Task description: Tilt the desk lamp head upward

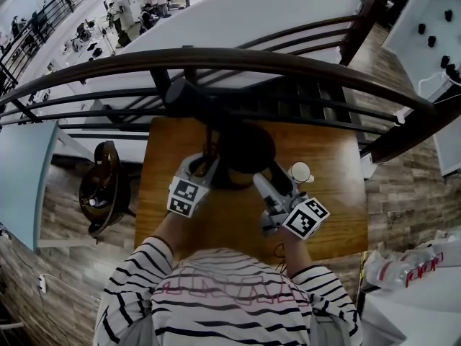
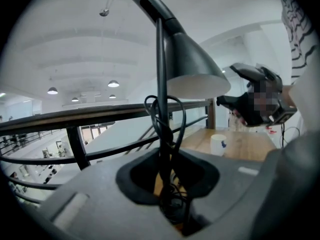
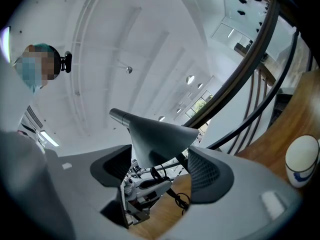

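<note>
Desk lamp, black, with a cone shade on a thin upright stem: stands at the far edge of a wooden table, just inside a dark curved railing. The shade's mouth faces downward.
Cord: looped loosely about the stem below the shade.
Left gripper: jaws drawn close on the lower stem, with strands of cord bunched in the same narrow gap.
Right gripper: jaws wide apart and aimed slightly upward at the shade, which shows between them from beneath. Whether either pad touches it cannot be told.
White cup: on the table to the right of the lamp, just beside the right gripper.
Striped sleeves: the person's, at the near edge of the head view.
</note>
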A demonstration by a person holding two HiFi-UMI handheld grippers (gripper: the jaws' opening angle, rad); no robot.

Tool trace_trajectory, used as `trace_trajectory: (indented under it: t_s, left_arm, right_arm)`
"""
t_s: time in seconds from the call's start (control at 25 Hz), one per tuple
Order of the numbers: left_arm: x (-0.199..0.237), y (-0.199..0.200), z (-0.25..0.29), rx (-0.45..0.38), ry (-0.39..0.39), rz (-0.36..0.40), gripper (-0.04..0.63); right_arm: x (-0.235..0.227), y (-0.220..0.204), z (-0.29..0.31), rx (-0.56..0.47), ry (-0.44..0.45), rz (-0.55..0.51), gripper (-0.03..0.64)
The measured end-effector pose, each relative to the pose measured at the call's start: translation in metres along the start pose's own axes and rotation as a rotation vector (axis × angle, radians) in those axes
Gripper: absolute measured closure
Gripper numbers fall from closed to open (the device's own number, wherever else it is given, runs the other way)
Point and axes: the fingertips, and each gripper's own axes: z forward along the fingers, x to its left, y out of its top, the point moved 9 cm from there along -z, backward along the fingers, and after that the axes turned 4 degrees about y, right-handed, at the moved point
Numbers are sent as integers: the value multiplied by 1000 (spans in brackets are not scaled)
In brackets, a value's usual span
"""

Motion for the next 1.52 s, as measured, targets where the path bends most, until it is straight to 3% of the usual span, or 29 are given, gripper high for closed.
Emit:
trace_trajectory:
  t_s: [1.04, 1.52]
  left_arm:
    - [5, -6, -5, -4, -13, -53, 514]
    - [6, -9, -6, 9, -6, -71, 514]
  right_arm:
    - [14, 29, -6, -51, 2, 50, 215]
    - [30, 78, -14, -118, -3, -67, 210]
